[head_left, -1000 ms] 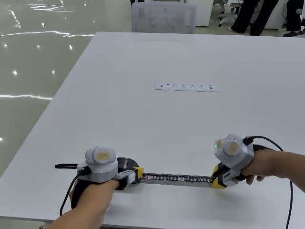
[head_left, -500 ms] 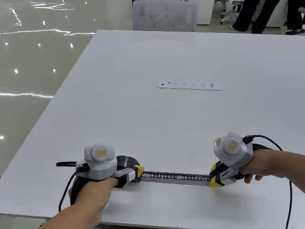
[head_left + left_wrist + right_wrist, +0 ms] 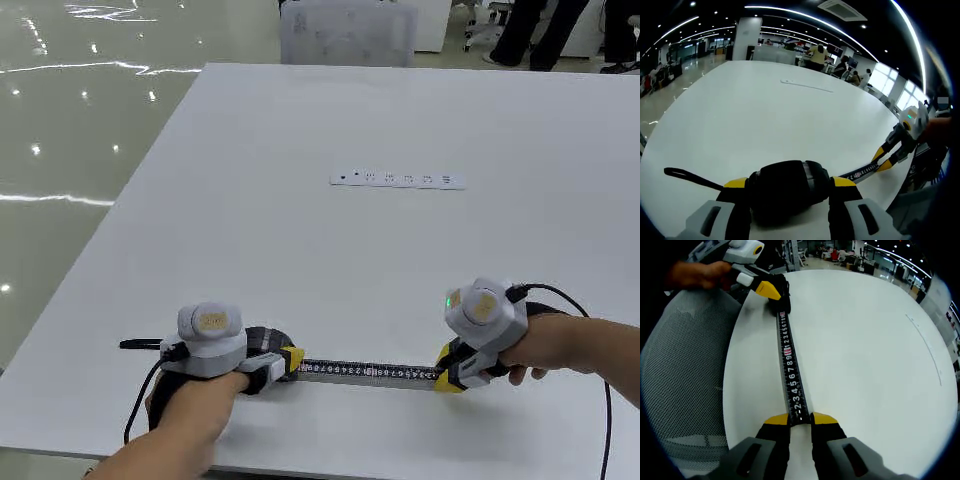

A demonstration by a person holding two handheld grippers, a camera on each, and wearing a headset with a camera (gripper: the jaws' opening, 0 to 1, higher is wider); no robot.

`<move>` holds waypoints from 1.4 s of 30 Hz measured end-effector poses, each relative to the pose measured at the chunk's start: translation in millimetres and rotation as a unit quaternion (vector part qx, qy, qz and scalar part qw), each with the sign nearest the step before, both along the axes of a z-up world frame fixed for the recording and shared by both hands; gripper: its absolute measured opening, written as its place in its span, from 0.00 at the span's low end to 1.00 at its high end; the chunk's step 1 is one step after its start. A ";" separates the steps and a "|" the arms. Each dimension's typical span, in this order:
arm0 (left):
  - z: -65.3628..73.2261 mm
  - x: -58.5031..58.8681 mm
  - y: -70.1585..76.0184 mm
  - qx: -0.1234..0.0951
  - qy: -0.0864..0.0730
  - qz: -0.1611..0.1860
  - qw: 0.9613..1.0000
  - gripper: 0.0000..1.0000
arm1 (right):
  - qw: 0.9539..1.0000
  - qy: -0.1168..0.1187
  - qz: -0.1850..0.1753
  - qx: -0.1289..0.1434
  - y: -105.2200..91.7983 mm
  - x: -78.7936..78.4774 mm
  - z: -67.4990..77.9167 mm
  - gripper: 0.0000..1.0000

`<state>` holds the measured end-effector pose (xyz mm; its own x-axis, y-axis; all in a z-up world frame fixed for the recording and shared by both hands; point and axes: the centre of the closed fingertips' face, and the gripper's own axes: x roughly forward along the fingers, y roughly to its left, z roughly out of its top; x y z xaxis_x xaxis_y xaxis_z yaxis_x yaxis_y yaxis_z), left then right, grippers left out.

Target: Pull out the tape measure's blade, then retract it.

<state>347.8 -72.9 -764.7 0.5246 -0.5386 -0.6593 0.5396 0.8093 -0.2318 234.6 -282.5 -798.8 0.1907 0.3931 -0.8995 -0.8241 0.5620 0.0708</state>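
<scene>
The tape measure lies close to the front edge of the bench [image 3: 400, 260], and its blade [image 3: 787, 355] is drawn out flat on the surface, parallel to that edge. The left gripper [image 3: 789, 182] has its jaws closed around the black case [image 3: 785, 200], one yellow tip on each side, nearer to the front left corner. A black strap [image 3: 690, 177] runs from the case toward the left edge. The right gripper [image 3: 800, 417] pinches the free end of the blade between narrow jaws, further right along the front edge and well apart from the case.

The pulling-out step looks complete or nearly so, because a good length of blade is already out between the two grippers. The next step is probably the retraction. For it, the left gripper should hold the case firm on the bench, and the right gripper should carry the blade end back toward the case in a straight line, without letting go early, otherwise the blade may snap back or bend.

On the blade the numbers 2 to 9 can be read in black, then a red mark follows. No brand name is readable on the case. A white power strip [image 3: 398, 180] lies near the middle of the bench; its markings are too small to read.
</scene>
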 end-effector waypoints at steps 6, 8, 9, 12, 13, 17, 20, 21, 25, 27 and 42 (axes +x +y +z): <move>-0.2 0.2 -0.1 0.000 0.000 0.000 1.000 0.59 | 1.000 0.000 -0.003 0.000 1.4 0.2 0.3 0.14; -0.2 0.3 -0.2 0.000 0.000 0.000 1.000 0.59 | 1.000 -0.001 -0.003 0.000 2.2 0.3 0.3 0.14; -0.1 0.3 -0.2 0.000 0.000 0.000 1.000 0.59 | 1.000 -0.002 -0.002 -0.001 2.4 0.4 0.3 0.14; 0.1 -0.1 -0.2 -0.001 0.000 0.000 1.000 0.59 | 1.000 -0.003 -0.002 -0.001 3.0 1.2 0.1 0.14; 0.1 0.0 -0.1 -0.001 0.000 0.000 1.000 0.59 | 1.000 -0.003 -0.002 0.000 3.2 1.5 0.0 0.14; 0.1 -0.2 0.0 -0.001 0.001 0.000 1.000 0.59 | 1.000 -0.003 -0.003 0.002 6.1 2.5 0.2 0.14; -0.1 -0.1 -0.2 -0.001 0.000 -0.001 1.000 0.59 | 1.000 -0.003 -0.001 0.003 9.5 2.7 1.0 0.14; -0.1 -0.1 -0.1 0.000 -0.001 0.000 1.000 0.59 | 1.000 -0.003 0.001 0.002 9.6 2.9 0.8 0.14; 0.0 0.3 0.2 -0.001 0.000 0.000 1.000 0.59 | 1.000 -0.003 -0.001 0.003 9.9 3.9 0.9 0.14; 0.0 0.2 0.3 -0.001 0.000 0.000 1.000 0.59 | 1.000 -0.003 -0.001 0.004 11.1 4.1 0.7 0.14; 0.4 -0.7 0.6 -0.002 0.001 0.000 1.000 0.59 | 1.000 -0.005 0.000 0.009 20.8 8.3 1.0 0.14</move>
<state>347.1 -72.2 -764.3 0.5242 -0.5415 -0.6572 0.5388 0.8086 -0.2364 242.9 -261.7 -797.8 0.2003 0.4092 -0.8902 -0.8246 0.5610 0.0724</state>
